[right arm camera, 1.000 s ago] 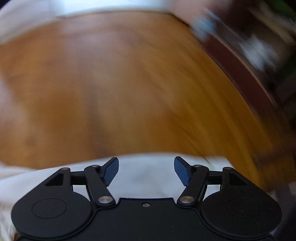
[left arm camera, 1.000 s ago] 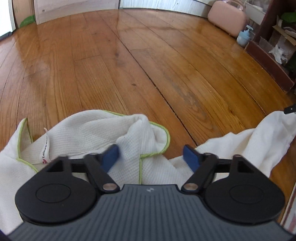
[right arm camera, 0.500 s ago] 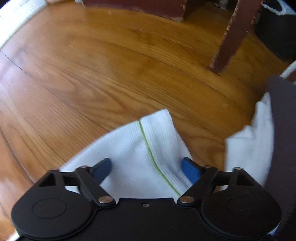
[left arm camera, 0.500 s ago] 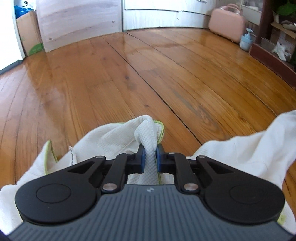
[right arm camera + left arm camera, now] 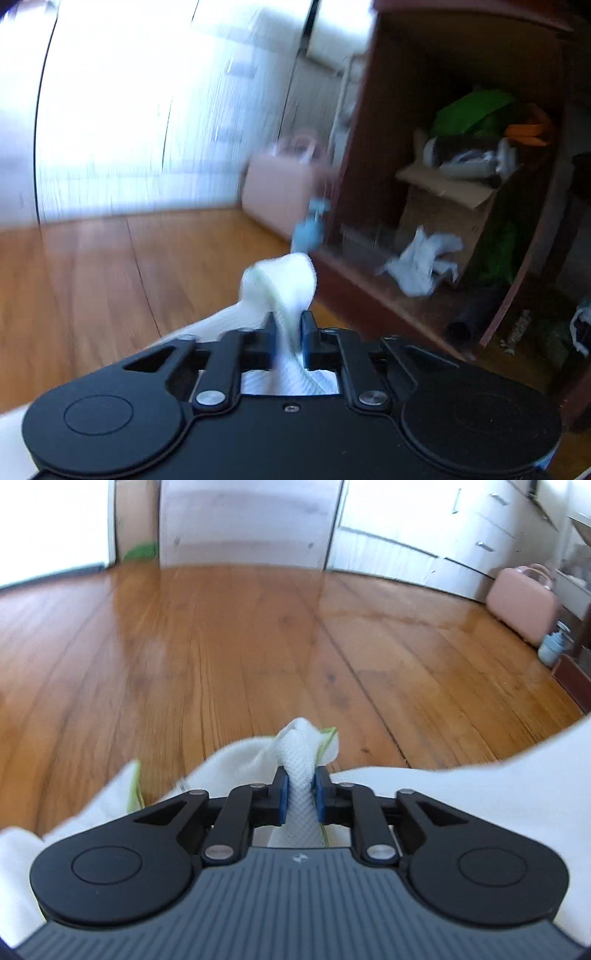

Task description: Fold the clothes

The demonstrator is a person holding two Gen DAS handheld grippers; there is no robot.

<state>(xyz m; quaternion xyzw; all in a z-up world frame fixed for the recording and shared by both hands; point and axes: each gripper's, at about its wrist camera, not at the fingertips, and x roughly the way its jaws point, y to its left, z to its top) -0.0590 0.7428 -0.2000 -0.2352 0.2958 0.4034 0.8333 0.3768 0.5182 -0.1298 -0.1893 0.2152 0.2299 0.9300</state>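
Observation:
A white waffle-knit garment with lime-green trim (image 5: 461, 794) lies bunched under both tools on the wooden floor (image 5: 221, 646). My left gripper (image 5: 300, 782) pinches a rolled fold of it between the blue pads; the jaws are opening slightly, with the cloth still pressed between them. In the right wrist view, which is blurred, the same garment (image 5: 280, 277) sticks up past my right gripper (image 5: 288, 325). Its jaws are closing and squeeze a bunched edge of the cloth. Most of the garment is hidden beneath the tool bodies.
A pink case (image 5: 522, 605) and a small blue bottle (image 5: 552, 648) stand at the right wall by white drawers (image 5: 480, 535). A dark wooden shelf unit (image 5: 443, 184) with boxes and crumpled bags fills the right of the right wrist view.
The left gripper went from open to clamped on a fold and tipped upward. The right gripper narrowed from wide open onto the green-trimmed edge and swung up toward the shelf.

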